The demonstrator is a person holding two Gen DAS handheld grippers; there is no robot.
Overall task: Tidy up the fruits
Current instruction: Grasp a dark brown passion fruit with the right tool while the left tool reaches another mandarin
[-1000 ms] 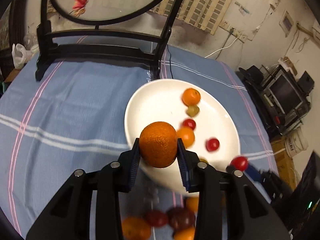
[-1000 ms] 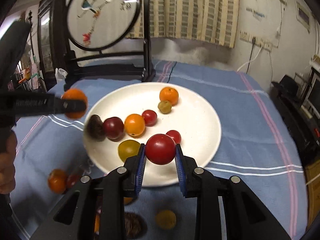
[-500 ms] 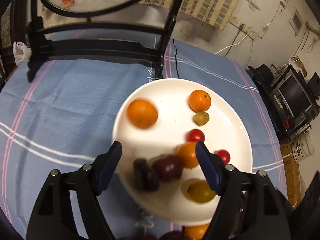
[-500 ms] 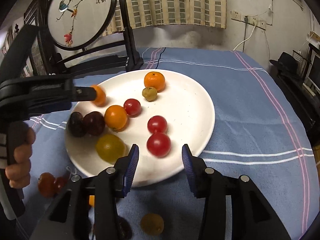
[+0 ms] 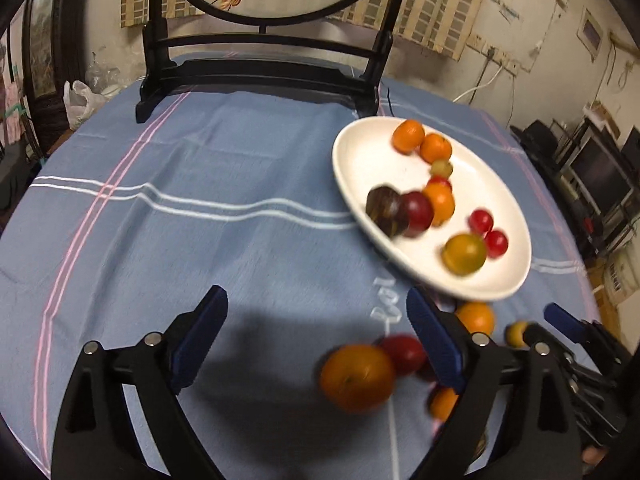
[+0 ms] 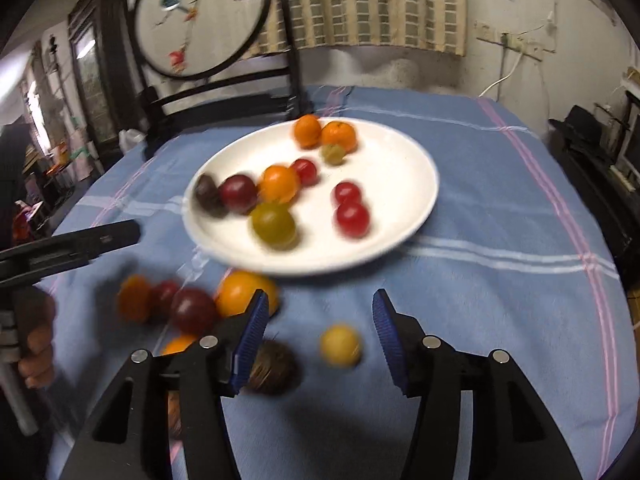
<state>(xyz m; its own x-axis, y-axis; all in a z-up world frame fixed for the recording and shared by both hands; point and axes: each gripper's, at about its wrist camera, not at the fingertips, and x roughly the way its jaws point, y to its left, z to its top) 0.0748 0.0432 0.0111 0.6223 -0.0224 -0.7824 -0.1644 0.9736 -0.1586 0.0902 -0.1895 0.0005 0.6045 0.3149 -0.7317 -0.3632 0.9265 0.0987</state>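
A white plate [image 5: 352,160] [image 6: 408,168] on the blue tablecloth holds several oranges, red tomatoes, a dark plum and a yellow-green fruit. My left gripper [image 5: 316,344] is open and empty above the cloth, left of a loose orange [image 5: 357,376] and a red fruit [image 5: 404,354]. My right gripper [image 6: 318,338] is open and empty, with a small yellow fruit [image 6: 340,345] on the cloth between its fingers. Beside it lie a brown spiky fruit [image 6: 274,368], an orange [image 6: 242,292] and dark red fruits [image 6: 192,310].
A black wooden stand with a round embroidered screen [image 5: 260,68] [image 6: 200,20] stands at the far side of the table. The left gripper shows at the left in the right wrist view [image 6: 72,248]. Electronics and boxes [image 5: 600,168] sit beyond the right table edge.
Both grippers let go of their fruits onto the plate, opened, and pulled back toward the near side of the table over the loose fruits.
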